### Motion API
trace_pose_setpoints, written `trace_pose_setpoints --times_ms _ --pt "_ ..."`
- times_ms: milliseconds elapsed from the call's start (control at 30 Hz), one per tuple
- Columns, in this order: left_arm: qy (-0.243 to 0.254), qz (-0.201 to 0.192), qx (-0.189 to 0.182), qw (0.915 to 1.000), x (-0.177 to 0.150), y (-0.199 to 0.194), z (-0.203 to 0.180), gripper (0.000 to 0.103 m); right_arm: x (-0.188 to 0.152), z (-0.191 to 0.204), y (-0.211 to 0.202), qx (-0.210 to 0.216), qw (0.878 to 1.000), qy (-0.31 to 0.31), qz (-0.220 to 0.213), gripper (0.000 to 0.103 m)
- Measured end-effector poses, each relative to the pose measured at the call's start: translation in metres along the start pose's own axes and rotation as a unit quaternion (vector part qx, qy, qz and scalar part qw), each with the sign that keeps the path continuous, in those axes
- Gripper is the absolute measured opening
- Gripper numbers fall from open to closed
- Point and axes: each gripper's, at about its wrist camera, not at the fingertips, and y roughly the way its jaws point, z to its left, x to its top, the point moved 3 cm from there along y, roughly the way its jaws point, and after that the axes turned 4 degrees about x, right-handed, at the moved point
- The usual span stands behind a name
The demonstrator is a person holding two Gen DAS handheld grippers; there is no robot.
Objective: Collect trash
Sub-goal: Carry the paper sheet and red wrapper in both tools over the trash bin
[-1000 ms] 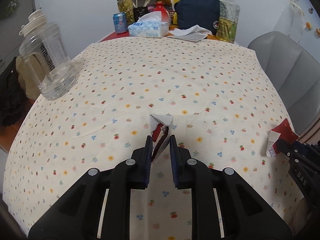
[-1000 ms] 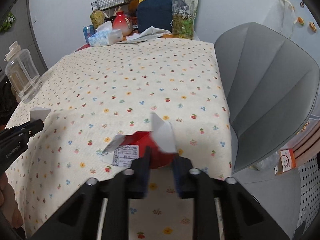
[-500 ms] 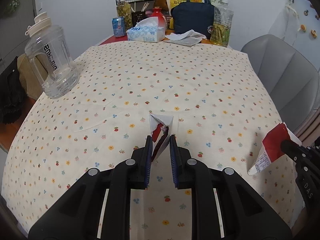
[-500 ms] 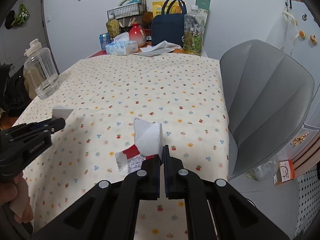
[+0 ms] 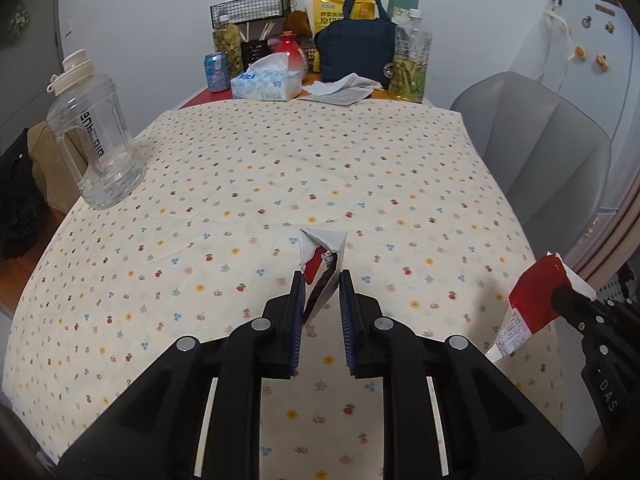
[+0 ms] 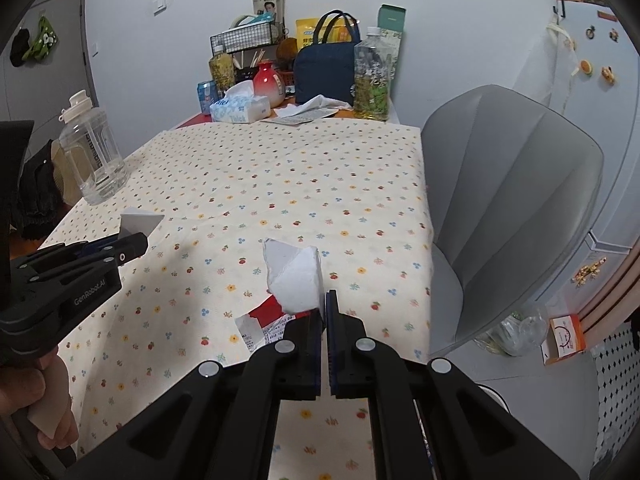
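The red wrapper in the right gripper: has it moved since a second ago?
Yes. The red wrapper has lifted off the tablecloth, pinched in the right gripper.

White walls (image 6: 460, 20) back a floral-clothed table (image 5: 320, 160); grey chair (image 6: 520, 200) beside it.

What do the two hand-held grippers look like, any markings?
Both are matte black plastic with silver screw heads and blue ribbed pads on two straight fingers. The left hand-held gripper carries white "GenRobot.AI" lettering on its side; the right hand-held gripper shows letters "DAS". No cables visible.
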Motion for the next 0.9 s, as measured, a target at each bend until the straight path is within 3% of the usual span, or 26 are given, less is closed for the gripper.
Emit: trace_pose_setpoints --times_ms 333,900 --pt "0.019 -0.008 -0.022 0.9996 0.0 -0.011 -0.029 0.017 -0.009 -0.021 -0.023 -0.018 1.0 0.019 -0.011 0.003" --pt "0.101 -0.003 -0.099 0.9899 -0.002 -0.013 -0.142 0.017 -0.04 -0.11 -0.064 -0.1 0.99 0.1 -0.021 0.003"
